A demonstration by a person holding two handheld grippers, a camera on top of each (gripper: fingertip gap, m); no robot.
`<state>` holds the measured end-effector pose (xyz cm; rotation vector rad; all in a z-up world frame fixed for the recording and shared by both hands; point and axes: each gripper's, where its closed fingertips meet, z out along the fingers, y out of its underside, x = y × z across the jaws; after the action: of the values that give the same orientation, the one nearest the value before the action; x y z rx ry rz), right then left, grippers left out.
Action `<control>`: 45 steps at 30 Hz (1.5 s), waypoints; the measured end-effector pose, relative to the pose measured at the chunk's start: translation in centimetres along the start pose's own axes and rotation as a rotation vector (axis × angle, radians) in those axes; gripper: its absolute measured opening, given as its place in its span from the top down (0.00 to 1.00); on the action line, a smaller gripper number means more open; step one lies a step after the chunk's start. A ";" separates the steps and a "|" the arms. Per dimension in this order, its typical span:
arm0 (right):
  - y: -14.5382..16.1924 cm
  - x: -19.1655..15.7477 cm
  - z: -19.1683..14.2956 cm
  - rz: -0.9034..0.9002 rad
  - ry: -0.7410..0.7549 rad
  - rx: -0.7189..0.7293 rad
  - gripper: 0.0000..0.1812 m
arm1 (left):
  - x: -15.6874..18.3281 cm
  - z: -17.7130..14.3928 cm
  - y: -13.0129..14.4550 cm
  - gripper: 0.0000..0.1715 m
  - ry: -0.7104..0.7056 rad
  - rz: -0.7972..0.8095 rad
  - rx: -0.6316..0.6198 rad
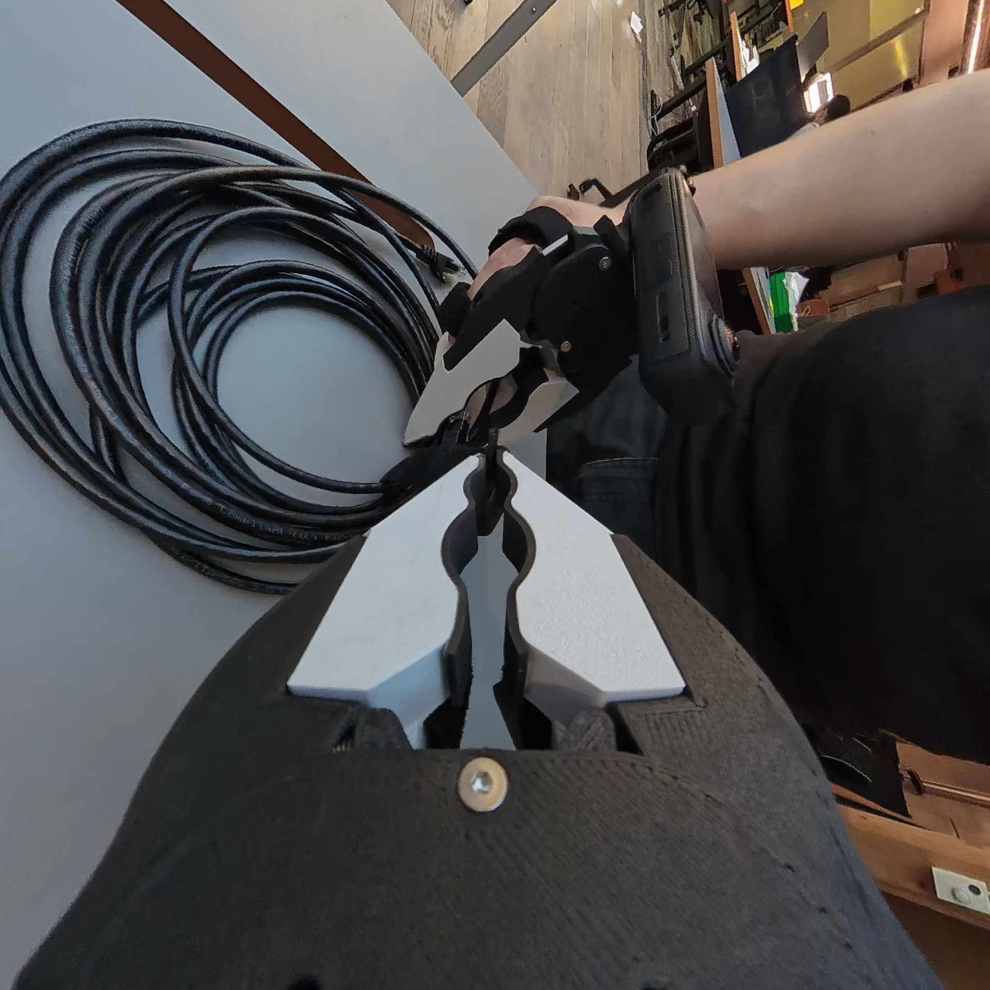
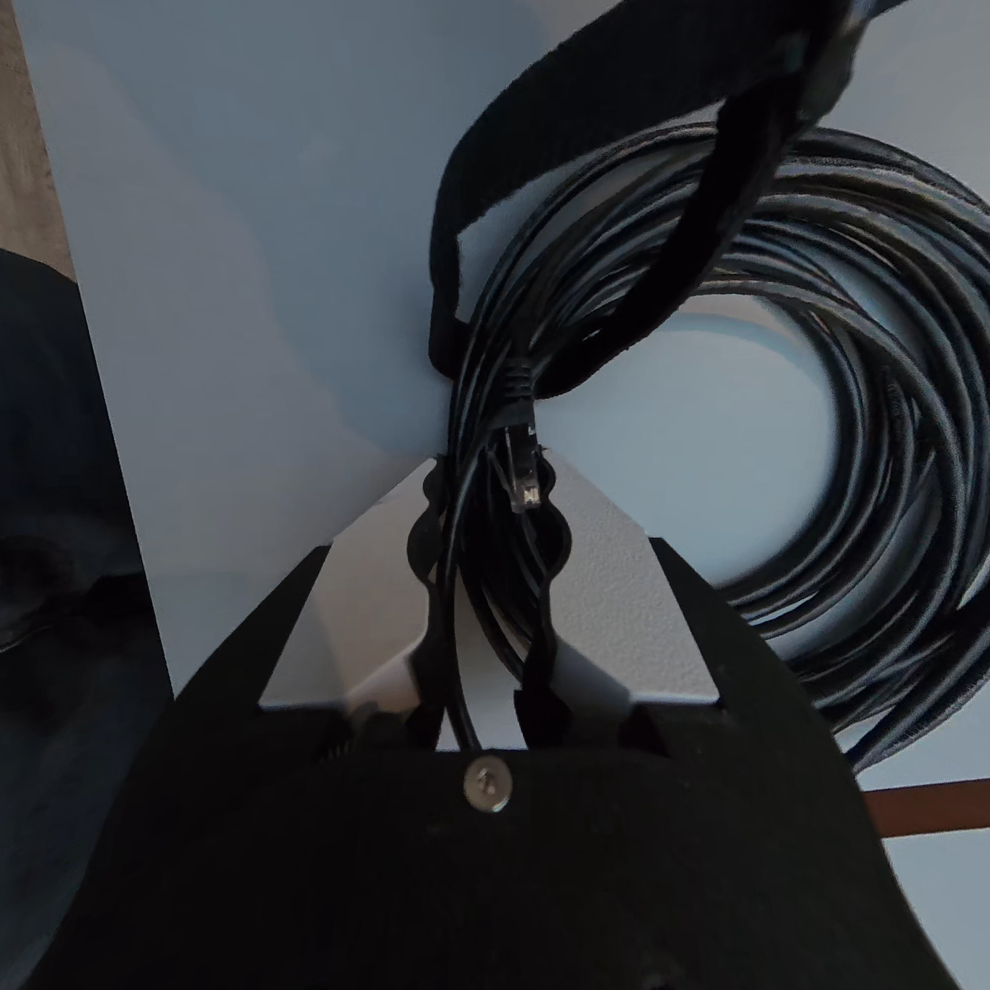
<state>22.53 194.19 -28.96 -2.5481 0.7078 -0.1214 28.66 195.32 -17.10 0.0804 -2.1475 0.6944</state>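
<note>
We see right gripper (image 2: 490,466) clamped on cable (image 1: 177,332) bundle, left gripper (image 1: 490,460) pinching strap (image 2: 535,134); strap could slip, loops spilling loose.

A workshop or lab is suggested by wooden flooring (image 1: 562,102), cluttered shelving (image 1: 760,80) (with monitors) and a white worktable (image 1: 80,669)
</note>
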 end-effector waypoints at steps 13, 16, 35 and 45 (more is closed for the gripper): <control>3.4 -1.5 -1.9 -0.197 -0.294 -0.075 0.90 | 0.2 0.1 0.2 1.00 -0.036 0.067 -0.108; 4.0 -1.2 -2.4 -0.204 -0.306 -0.078 0.89 | 0.6 1.0 0.1 1.00 -0.016 0.069 -0.131; -6.1 3.2 -9.8 0.843 -0.138 0.691 0.91 | 2.4 3.6 -1.4 1.00 -0.006 0.073 -0.117; -6.1 1.5 -8.4 1.094 -0.386 0.724 0.99 | 1.8 4.3 -0.4 1.00 -0.033 0.078 -0.163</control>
<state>24.88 194.27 -18.72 -1.2170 1.4418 0.3962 24.53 193.15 -17.69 -0.0801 -2.2402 0.5624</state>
